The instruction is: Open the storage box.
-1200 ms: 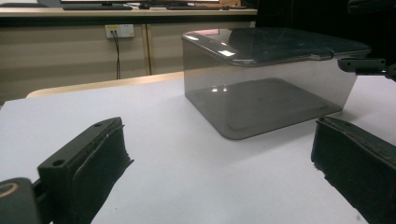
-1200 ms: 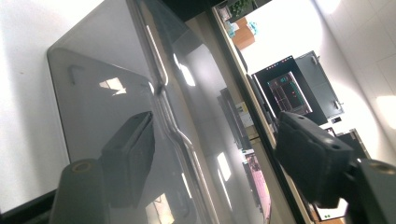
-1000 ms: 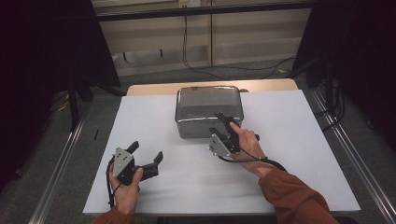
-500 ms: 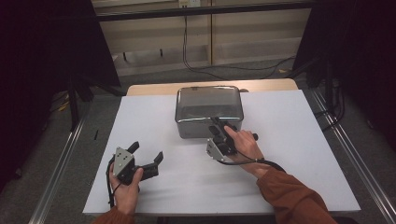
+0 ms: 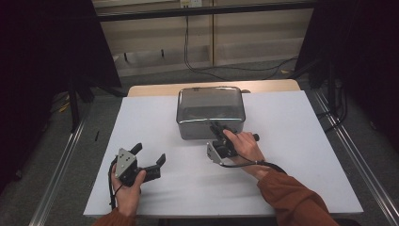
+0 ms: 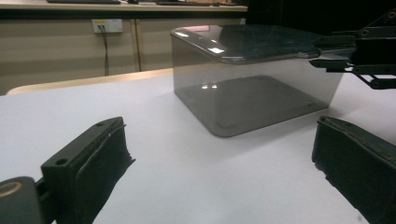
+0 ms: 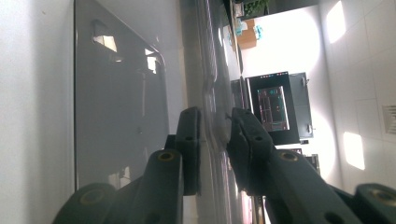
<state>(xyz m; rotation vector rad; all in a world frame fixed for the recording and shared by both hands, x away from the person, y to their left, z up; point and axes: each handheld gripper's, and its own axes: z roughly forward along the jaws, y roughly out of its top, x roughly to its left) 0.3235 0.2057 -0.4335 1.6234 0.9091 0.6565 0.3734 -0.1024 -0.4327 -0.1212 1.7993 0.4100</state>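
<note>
One metal tray (image 5: 210, 106), two tongs (image 5: 147, 161) (image 5: 217, 130) (one per hand), one table (image 5: 291, 155).

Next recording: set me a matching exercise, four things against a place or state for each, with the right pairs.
Things:
1. left claw
2. right claw
3. metal tray
4. white tabletop

Place or state:
A. upside down at the table's far middle
B. jaws apart, holding nothing
C. carries everything else
D. closed on the near rim, having just been closing

Pairs: 1-B, 2-D, 3-A, 4-C

Steel tray (image 5: 210, 106) on white table (image 5: 291, 155)
</note>
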